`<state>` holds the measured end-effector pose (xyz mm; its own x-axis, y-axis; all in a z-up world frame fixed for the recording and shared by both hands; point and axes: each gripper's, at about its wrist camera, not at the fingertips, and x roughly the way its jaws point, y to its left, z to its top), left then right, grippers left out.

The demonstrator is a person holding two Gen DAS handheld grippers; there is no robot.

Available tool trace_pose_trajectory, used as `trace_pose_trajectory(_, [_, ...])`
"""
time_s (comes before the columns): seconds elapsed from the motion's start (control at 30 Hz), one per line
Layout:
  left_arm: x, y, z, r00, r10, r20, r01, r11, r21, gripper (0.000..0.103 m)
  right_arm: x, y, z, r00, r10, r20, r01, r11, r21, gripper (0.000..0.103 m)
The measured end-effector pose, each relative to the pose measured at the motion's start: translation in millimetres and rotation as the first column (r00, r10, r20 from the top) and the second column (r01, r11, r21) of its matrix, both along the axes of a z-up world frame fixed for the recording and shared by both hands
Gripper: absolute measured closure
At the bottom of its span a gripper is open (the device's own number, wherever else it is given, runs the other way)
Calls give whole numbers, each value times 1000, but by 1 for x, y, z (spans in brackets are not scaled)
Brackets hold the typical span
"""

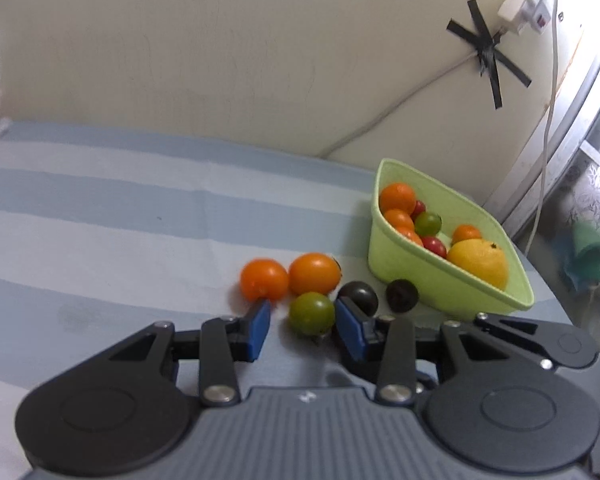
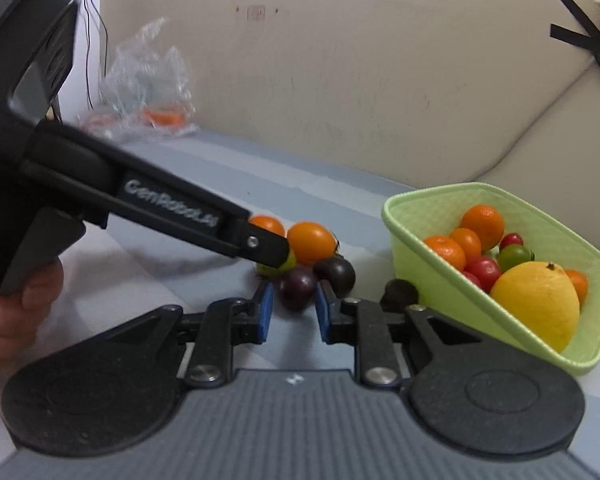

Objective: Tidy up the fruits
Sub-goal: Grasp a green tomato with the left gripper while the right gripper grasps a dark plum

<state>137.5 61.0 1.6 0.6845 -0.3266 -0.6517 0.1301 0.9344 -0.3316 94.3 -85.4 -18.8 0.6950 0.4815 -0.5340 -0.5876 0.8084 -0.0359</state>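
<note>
A light green basket (image 1: pixel 416 276) (image 2: pixel 440 276) holds a big yellow citrus (image 1: pixel 478 262), several small oranges and small red and green tomatoes. On the striped cloth beside it lie two orange tomatoes (image 1: pixel 265 279) (image 1: pixel 314 273), a green tomato (image 1: pixel 312 313) and dark purple ones (image 1: pixel 359 297) (image 1: pixel 401 295). My left gripper (image 1: pixel 303 320) is open, its blue pads either side of the green tomato. My right gripper (image 2: pixel 291 304) is open around a dark purple tomato (image 2: pixel 297 287). The left gripper's body (image 2: pixel 160 204) crosses the right wrist view and hides most of the green tomato.
A crumpled clear plastic bag (image 2: pixel 148 80) with something orange inside lies at the far left by the cream wall. Black tape (image 1: pixel 490 54) and a white cable (image 1: pixel 548 120) hang on the wall at right. The table edge runs just right of the basket.
</note>
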Motion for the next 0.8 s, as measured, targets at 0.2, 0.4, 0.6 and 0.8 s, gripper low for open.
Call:
trace_pose_trajectory(0.2, [1, -1, -2, 1000, 12, 16, -11, 999, -32, 76, 8, 1, -2, 999, -22, -31, 22, 1000, -5, 79])
trace_pose_trajectory(0.4, [-20, -6, 1, 999, 1, 33, 1, 999, -38, 78, -7, -6, -1, 999, -17, -29, 18, 1000, 7, 81])
trace_pose_trajectory(0.6, [-65, -12, 2, 996, -71, 59, 75, 995, -70, 78, -57, -34, 0, 998, -60, 14, 59, 998, 19, 81])
trace_pose_trajectory(0.8, [-104, -26, 5, 986, -127, 104, 130, 991, -23, 77, -94, -59, -6, 989, -141, 44, 140, 990, 27, 83])
